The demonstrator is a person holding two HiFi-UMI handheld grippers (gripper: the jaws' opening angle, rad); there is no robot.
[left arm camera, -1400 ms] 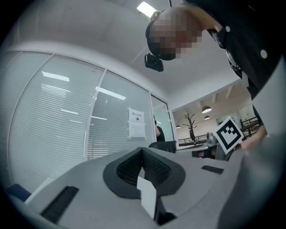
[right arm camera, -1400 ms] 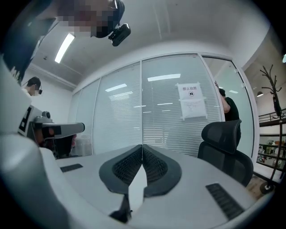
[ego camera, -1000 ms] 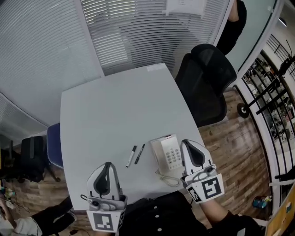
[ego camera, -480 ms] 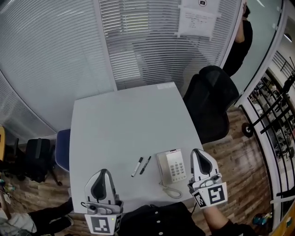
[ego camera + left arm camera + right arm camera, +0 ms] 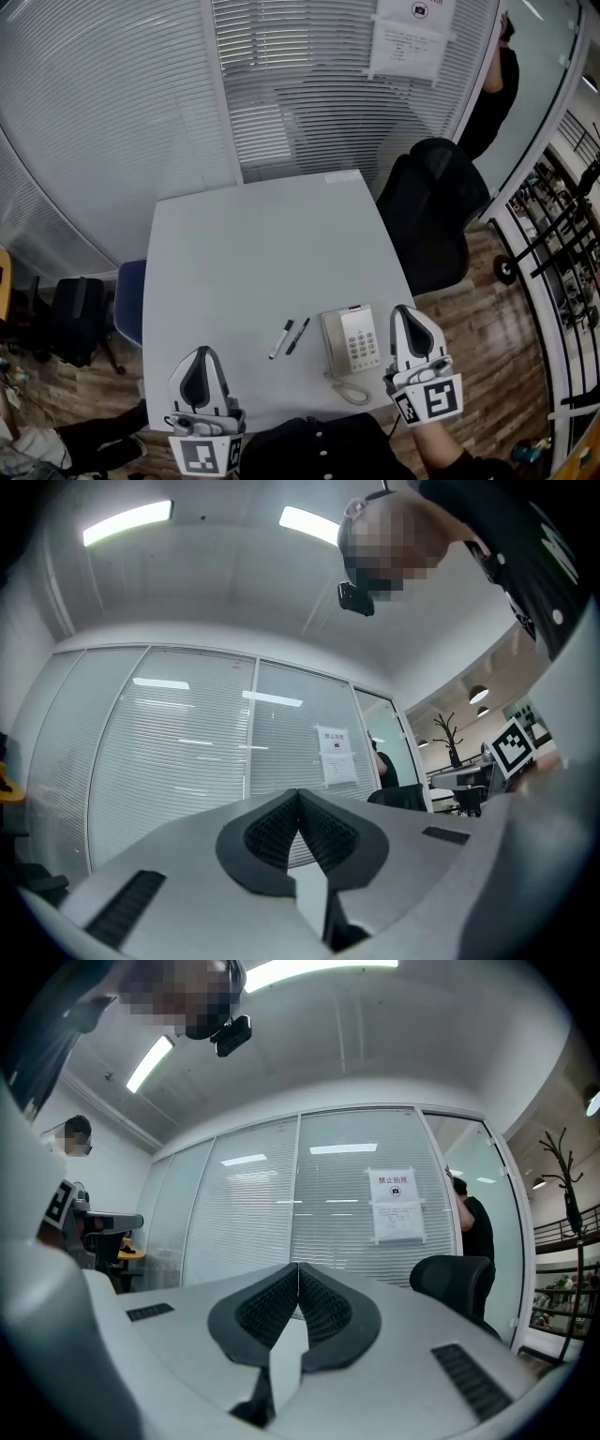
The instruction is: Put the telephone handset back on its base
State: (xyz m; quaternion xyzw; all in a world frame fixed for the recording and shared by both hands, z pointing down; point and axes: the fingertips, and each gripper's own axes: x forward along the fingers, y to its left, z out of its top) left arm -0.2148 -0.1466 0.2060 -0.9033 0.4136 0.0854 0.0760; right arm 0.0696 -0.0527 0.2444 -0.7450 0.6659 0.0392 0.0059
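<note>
Nearest me, my left gripper (image 5: pixel 202 354) hangs over the near edge of the pale grey square table (image 5: pixel 253 244). Its jaws are pressed together with nothing between them. My right gripper (image 5: pixel 407 313) is just beside the right flank of the beige push-button desk telephone (image 5: pixel 356 339), and it too is closed and empty.

The telephone stands close to the table's near right corner. Its pale coiled cord (image 5: pixel 352 390) loops out toward me at the front. The handset (image 5: pixel 332 342) appears to lie along the left side of the base, next to the keypad. From this high and small view, though, I cannot say whether it is seated in its cradle or only resting askew.

Just left of the telephone lie two marker pens side by side, a white-barrelled marker pen (image 5: pixel 280 339) and a black marker pen (image 5: pixel 298 335). Beyond the table's right far side stands a black mesh office chair (image 5: pixel 431 211), and behind that a glass wall with white slatted blinds (image 5: pixel 281 84).

As I judge it, several things could go wrong from here:
- Both sets of jaws are shut, so reaching in without opening them would only push the handset or base.
- The telephone sits near the corner, so a sideways nudge from my right gripper could slide it toward the edge.
- The cord loop lies in my approach path and could snag a jaw and drag the handset.
- A sweep from the left could scatter the pens.
</note>
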